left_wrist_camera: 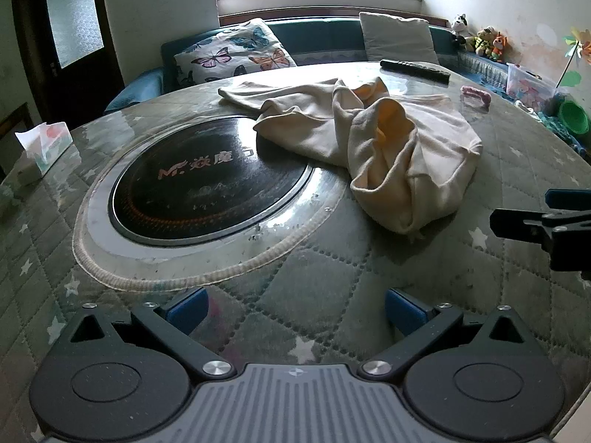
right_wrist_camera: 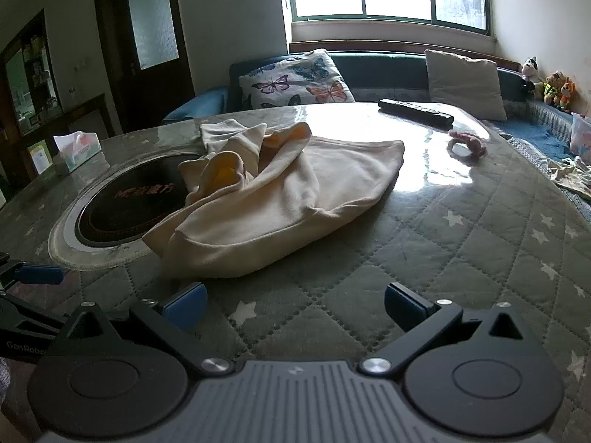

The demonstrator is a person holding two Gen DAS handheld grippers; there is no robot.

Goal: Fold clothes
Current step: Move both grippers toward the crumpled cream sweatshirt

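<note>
A cream garment with a yellow lining point(left_wrist_camera: 369, 136) lies crumpled on the round table, partly over the black cooktop; it also shows in the right wrist view point(right_wrist_camera: 280, 192). My left gripper point(left_wrist_camera: 295, 310) is open and empty, low over the quilted cover, short of the garment. My right gripper point(right_wrist_camera: 295, 306) is open and empty, just in front of the garment's near hem. The right gripper also shows at the right edge of the left wrist view point(left_wrist_camera: 546, 217). The left gripper's blue pad shows at the left edge of the right wrist view point(right_wrist_camera: 40, 274).
A round black cooktop point(left_wrist_camera: 207, 184) is set in the table with its quilted green cover point(left_wrist_camera: 369, 295). A tissue box point(left_wrist_camera: 46, 147) stands at the left, a black remote point(left_wrist_camera: 415, 68) and a pink ring point(left_wrist_camera: 476, 94) at the far side. A sofa with cushions point(left_wrist_camera: 236, 51) is behind.
</note>
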